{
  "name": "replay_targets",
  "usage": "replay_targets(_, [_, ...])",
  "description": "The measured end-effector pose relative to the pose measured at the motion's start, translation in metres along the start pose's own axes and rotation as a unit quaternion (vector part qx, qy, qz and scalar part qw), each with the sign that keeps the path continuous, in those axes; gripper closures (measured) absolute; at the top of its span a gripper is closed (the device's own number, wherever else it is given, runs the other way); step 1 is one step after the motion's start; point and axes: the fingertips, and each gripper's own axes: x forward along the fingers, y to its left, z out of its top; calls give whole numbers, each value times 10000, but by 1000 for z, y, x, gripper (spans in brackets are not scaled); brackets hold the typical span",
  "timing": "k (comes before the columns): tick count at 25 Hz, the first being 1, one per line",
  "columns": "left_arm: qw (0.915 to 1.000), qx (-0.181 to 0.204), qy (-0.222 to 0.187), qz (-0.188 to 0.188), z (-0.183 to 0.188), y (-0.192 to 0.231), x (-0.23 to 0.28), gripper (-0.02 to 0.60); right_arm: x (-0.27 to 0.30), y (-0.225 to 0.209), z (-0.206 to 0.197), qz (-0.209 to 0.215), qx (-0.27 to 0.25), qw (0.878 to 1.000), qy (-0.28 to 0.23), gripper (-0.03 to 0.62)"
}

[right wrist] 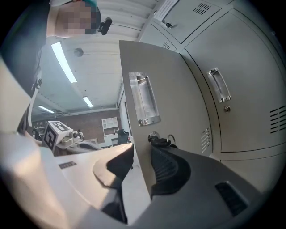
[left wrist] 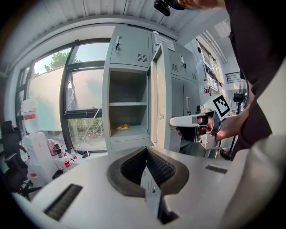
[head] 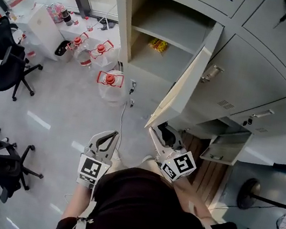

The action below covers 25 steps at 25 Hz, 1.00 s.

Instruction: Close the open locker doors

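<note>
The person's dark shirt fills the bottom of the head view, with both grippers held out just ahead of it. The right gripper reaches to the bottom corner of the open locker door. In the right gripper view its jaws straddle that door's free edge. One pad is on the inner side and the other pad lies against the outer face, so the jaws are clenched on the panel. Just above the outer pad a bunch of keys hangs from the lock, and higher on the same face sits the chrome handle.

The left gripper is held lower and to the left, over the pale floor and well apart from the door. In its own view the ribbed pads meet in a closed V with nothing between them. Beyond them the right gripper shows beside the door's edge.

The door stands swung out from a tall compartment. The compartment has one shelf across it, and a small yellow packet lies on its bottom. To the right and lower, a smaller locker door also hangs open.

On the floor left of the lockers stand clear water jugs with red caps, and black office chairs are farther left.
</note>
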Motion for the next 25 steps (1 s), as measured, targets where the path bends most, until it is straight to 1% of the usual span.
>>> replay_targets(5, [9999,46,-56,-102,-2,31,-10,572,25,8,0,-263,24,9996,-21,470])
replay_targets(10, [9997,13,-49,-221,-8,54,-22,572,47,9,-2,-531,30,9986,-11,470])
replay_targets(17, [9993,61,-83,-368,-20,94,-35,572,82,8,-3,-873,-15,9962,-47,468])
replay_targets(25, [9989,3,-138,-438,-24,138,-49,572,121,0,3,-1255,139,9920,-81,464])
